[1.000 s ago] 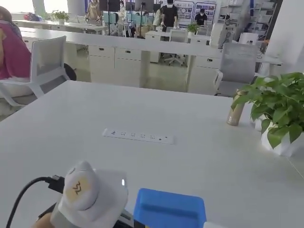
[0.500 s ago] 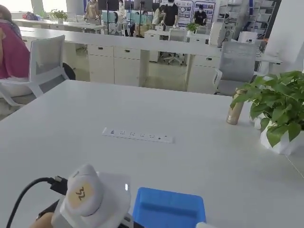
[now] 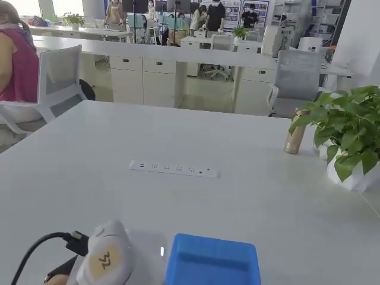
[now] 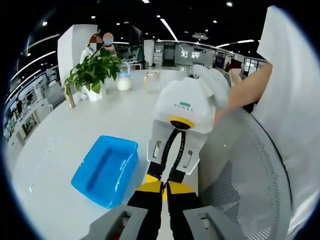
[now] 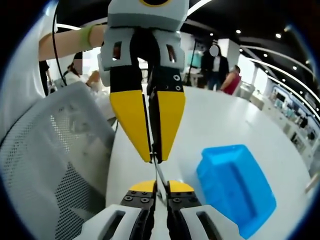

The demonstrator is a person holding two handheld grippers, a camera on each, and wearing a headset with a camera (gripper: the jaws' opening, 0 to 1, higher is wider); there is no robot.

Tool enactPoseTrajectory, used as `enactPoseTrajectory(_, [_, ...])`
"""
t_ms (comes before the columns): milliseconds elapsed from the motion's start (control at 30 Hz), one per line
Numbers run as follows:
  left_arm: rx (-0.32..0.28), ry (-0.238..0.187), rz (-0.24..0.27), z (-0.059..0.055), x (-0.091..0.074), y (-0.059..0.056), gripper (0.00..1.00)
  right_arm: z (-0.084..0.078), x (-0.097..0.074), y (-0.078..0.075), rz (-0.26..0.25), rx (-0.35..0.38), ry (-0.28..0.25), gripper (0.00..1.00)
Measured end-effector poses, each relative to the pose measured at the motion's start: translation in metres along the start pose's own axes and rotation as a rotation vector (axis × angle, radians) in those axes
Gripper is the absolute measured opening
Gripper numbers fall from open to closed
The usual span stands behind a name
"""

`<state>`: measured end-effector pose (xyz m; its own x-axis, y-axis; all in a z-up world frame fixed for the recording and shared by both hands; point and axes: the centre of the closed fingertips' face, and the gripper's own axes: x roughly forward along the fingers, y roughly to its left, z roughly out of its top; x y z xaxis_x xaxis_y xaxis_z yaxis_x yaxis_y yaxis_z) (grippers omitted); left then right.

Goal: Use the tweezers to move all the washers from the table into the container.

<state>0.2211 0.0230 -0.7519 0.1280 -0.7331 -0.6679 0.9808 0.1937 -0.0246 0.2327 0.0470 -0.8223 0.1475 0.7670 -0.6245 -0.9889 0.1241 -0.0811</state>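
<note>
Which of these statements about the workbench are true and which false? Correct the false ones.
1. The container is blue. True.
2. The potted plant stands inside the container. False: it stands on the table, well apart from it.
3. The left gripper and right gripper meet tip to tip, with thin tweezers between them. True.
4. The left gripper's fingers are red. False: they are yellow.
5. The power strip lies on a chair. False: it lies on the table.

Gripper views face to face, head view above (shared: blue container [image 3: 212,261])
</note>
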Motion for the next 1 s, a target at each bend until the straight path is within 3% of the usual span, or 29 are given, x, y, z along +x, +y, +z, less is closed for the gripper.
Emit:
enactPoseTrajectory(67, [0.011, 0.004, 0.012, 0.001, 0.000, 0.003, 0.00, 0.000, 0.000, -0.002, -0.008, 0.012, -0.004, 0.03])
enactPoseTrajectory(300, [-0.002, 0.002, 0.006, 0.004, 0.002, 0.008, 0.00, -0.003, -0.001, -0.006, 0.010, 0.170, -0.039, 0.05])
enactPoseTrajectory(500, [0.002, 0.014, 0.019, 0.004, 0.004, 0.011, 0.00, 0.000, 0.000, -0.007, 0.028, 0.165, -0.027, 0.09])
enactPoseTrajectory(567, [0.004, 0.022, 0.021, 0.003, 0.003, 0.012, 0.00, 0.001, 0.000, -0.011, 0.013, 0.126, -0.032, 0.06])
enactPoseTrajectory(633, [0.007, 0.028, 0.019, 0.002, 0.003, 0.012, 0.00, 0.002, -0.001, -0.006, 0.033, 0.156, -0.036, 0.07])
enactPoseTrajectory(867, [0.028, 0.019, 0.018, 0.004, 0.004, 0.009, 0.00, 0.001, -0.004, -0.005, 0.046, 0.113, -0.038, 0.04])
enactPoseTrajectory(900, [0.020, 0.002, 0.032, 0.007, 0.003, 0.011, 0.00, 0.000, -0.004, -0.006, 0.044, 0.107, -0.037, 0.04])
enactPoseTrajectory(933, [-0.002, -0.057, 0.073, 0.016, -0.001, 0.015, 0.00, -0.001, -0.005, -0.006, 0.045, 0.105, -0.038, 0.04])
enactPoseTrajectory(1000, [-0.027, -0.132, 0.135, 0.026, -0.010, 0.024, 0.09, -0.002, -0.008, -0.009, 0.051, 0.135, -0.046, 0.03])
